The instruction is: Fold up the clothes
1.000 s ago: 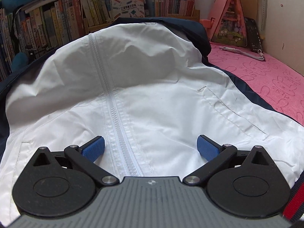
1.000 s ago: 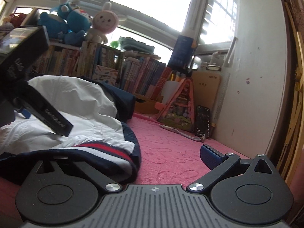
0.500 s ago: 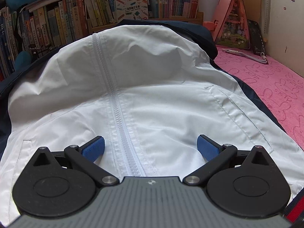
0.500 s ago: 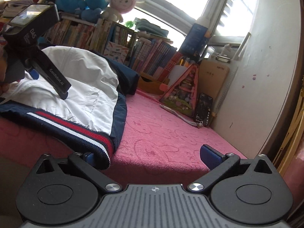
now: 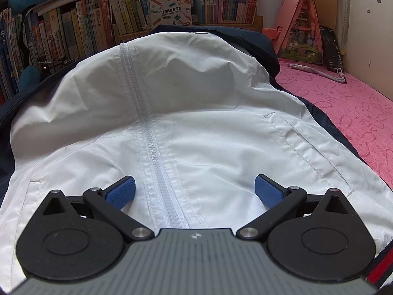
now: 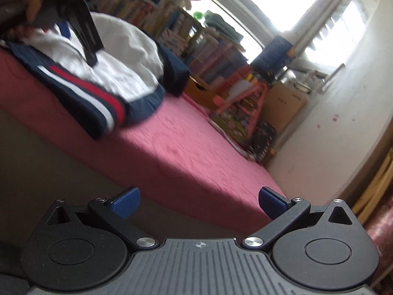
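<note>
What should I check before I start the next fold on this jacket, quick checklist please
1. Left gripper open, straddling the zipper: ok.
2. Right gripper open and empty: ok.
3. Right gripper near the jacket: not ok, it sits off the bed edge, apart from the fabric.
4. Jacket front zipped and lying flat on the pink cover: ok, though the upper part bulges.
5. Sleeves tucked or spread: cannot tell, hidden.
6. Cable clear of the jacket: ok.
</note>
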Demonstrator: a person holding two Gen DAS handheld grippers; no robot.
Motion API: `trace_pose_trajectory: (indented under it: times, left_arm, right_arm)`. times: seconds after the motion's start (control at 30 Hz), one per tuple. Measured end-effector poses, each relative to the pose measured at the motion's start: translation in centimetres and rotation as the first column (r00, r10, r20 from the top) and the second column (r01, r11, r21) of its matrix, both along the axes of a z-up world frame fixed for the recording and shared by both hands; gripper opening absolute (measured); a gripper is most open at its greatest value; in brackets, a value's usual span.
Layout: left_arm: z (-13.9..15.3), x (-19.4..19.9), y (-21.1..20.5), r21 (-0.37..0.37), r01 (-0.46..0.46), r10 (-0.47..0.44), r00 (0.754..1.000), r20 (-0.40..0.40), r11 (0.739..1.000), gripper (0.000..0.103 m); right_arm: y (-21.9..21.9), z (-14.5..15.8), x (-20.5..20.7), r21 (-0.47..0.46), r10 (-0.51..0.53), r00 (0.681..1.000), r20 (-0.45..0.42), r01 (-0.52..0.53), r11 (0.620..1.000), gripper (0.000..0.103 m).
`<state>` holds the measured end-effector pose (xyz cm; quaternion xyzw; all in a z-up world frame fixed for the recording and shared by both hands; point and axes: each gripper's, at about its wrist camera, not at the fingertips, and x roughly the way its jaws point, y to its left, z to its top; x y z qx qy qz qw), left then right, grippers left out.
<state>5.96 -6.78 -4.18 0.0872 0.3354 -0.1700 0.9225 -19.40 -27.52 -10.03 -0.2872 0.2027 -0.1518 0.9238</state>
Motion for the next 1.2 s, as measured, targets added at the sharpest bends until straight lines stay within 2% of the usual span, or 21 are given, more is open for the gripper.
trace_pose_trajectory:
  times: [0.1, 0.23, 0.3, 0.43, 0.53, 0.7, 0.77, 0.9, 1.0, 1.03, 1.13, 1.2]
  left_arm:
    - [0.0, 0.0, 0.0, -0.001, -0.001, 0.001, 1.0, 0.0, 1.0, 0.103]
    - [0.4, -0.4, 0.0, 0.014, -0.022, 0.022, 1.0, 0.018, 1.0, 0.103]
    - [1.3, -1.4, 0.3, 0.02, -0.054, 0.052, 0.997, 0.058, 0.998, 0.103]
    - [4.4, -4.8, 2.8, -0.005, -0.09, 0.089, 0.979, 0.183, 0.996, 0.103]
    - [6.5, -7.3, 6.4, -0.03, -0.166, 0.169, 0.954, 0.248, 0.986, 0.103]
    - [7.5, -11.6, 13.7, -0.042, -0.346, 0.343, 0.896, 0.284, 0.937, 0.103]
    - [7.0, -13.5, 16.0, -0.039, -0.401, 0.397, 0.879, 0.264, 0.915, 0.103]
    - [5.3, -17.1, 18.9, -0.035, -0.477, 0.473, 0.858, 0.202, 0.878, 0.103]
    - [3.9, -19.3, 19.7, -0.036, -0.491, 0.49, 0.859, 0.15, 0.871, 0.103]
    - [3.5, -19.9, 19.8, -0.038, -0.482, 0.482, 0.866, 0.133, 0.876, 0.103]
    - [2.5, -21.3, 19.7, -0.026, -0.424, 0.424, 0.901, 0.094, 0.906, 0.103]
    - [2.2, -21.7, 19.1, -0.009, -0.373, 0.372, 0.925, 0.081, 0.928, 0.103]
  right_arm:
    - [-2.2, 1.3, -0.2, 0.086, -0.064, 0.998, 0.023, 0.062, 0.994, 0.103]
    - [-3.2, 4.7, 1.1, 0.287, -0.047, 0.992, 0.118, 0.012, 0.958, 0.103]
    - [-2.5, 6.0, 2.5, 0.344, -0.015, 0.985, 0.173, -0.046, 0.938, 0.103]
    - [1.4, 6.1, 5.0, 0.385, 0.108, 0.983, 0.152, -0.159, 0.909, 0.101]
    - [4.2, 6.2, 6.8, 0.418, 0.199, 0.97, 0.139, -0.24, 0.876, 0.1]
    - [9.0, 6.4, 9.9, 0.471, 0.348, 0.929, 0.126, -0.365, 0.803, 0.099]
    - [10.9, 6.4, 11.1, 0.492, 0.402, 0.908, 0.121, -0.407, 0.77, 0.099]
    - [12.8, 5.0, 11.9, 0.513, 0.415, 0.907, 0.073, -0.391, 0.765, 0.099]
    - [14.3, 3.9, 12.5, 0.527, 0.424, 0.905, 0.037, -0.378, 0.761, 0.099]
    - [14.7, 3.6, 12.7, 0.534, 0.426, 0.904, 0.026, -0.373, 0.759, 0.099]
    - [14.3, 3.5, 13.3, 0.583, 0.413, 0.911, 0.006, -0.339, 0.739, 0.101]
    - [14.4, 3.4, 13.3, 0.583, 0.411, 0.912, 0.006, -0.337, 0.739, 0.101]
